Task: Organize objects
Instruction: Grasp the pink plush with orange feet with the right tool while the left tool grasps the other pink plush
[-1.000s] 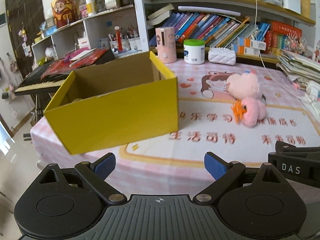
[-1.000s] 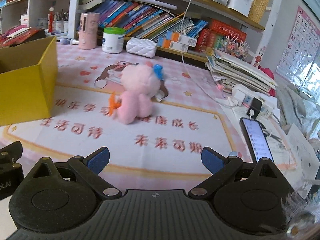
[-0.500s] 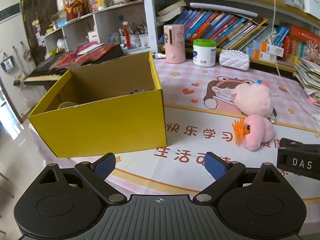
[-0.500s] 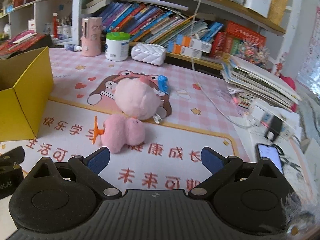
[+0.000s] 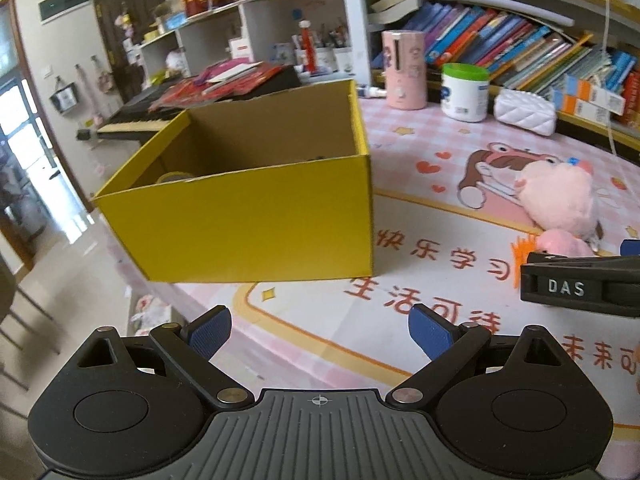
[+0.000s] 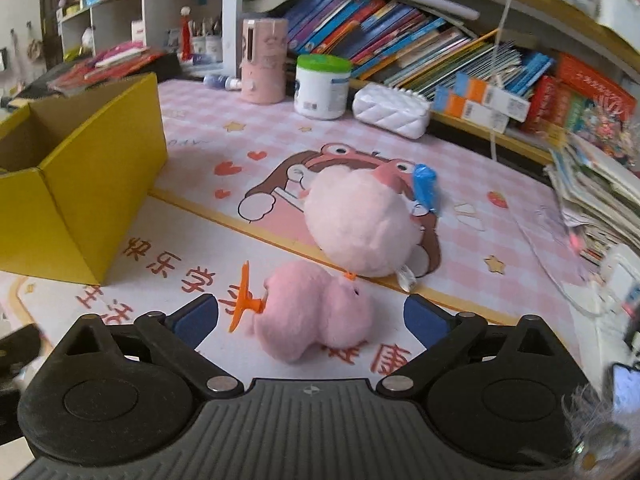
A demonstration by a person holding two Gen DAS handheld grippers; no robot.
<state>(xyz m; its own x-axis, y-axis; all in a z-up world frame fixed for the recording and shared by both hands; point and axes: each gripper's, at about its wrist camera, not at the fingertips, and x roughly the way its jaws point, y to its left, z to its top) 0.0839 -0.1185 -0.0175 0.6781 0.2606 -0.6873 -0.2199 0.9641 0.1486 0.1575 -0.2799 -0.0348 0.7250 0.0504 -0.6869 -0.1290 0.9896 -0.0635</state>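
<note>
While both grippers, left (image 5: pixel 320 330) & right (image 6: pixel 311 318), gape empty: 1 plush (image 6: pixel 340 248), 1 box (image 5: pixel 256 216), pink mat (image 6: pixel 200 128), bookshelves (image 6: pixel 400 48) behind.

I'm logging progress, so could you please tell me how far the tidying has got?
Done: the yellow box already holds something, barely visible over its wall. In hand: nothing yet; the open right gripper brackets the pink plush toy lying on the mat. The left gripper is open and holds nothing. Left: gripping the plush and boxing it.
</note>
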